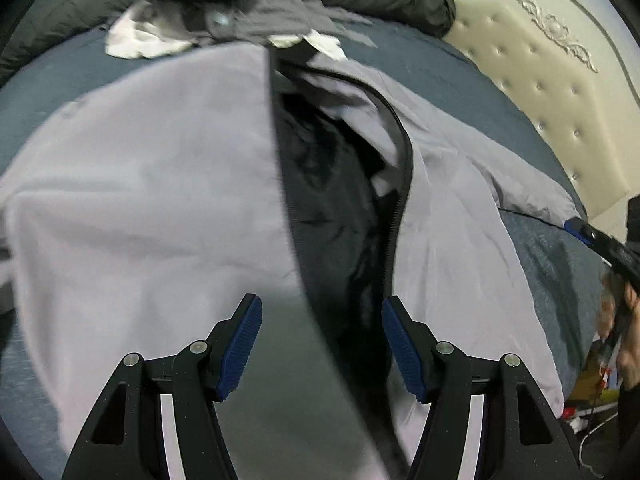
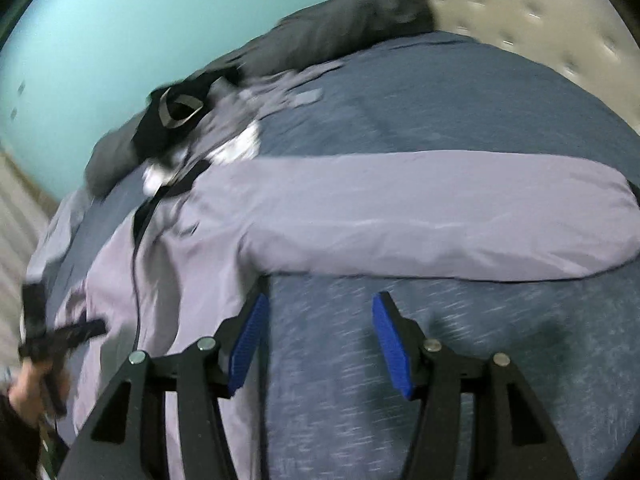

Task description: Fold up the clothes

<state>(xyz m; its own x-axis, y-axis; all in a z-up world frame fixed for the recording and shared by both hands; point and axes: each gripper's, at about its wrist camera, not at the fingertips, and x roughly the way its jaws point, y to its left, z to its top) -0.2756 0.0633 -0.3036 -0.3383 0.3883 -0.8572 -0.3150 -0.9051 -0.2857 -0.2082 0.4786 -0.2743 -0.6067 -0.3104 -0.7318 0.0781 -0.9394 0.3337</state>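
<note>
Blue bedspread (image 2: pixel 460 92) under unzipped lilac jacket (image 1: pixel 140 184)

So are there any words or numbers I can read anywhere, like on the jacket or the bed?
No readable text anywhere in either view.
Lilac jacket: no label or logo shows, only its black zipper.
White cloth in the pile of clothes: has faint markings, too blurred to read.
Headboard: only carved decoration, no words.
Bedsheet: plain blue, no print.
</note>
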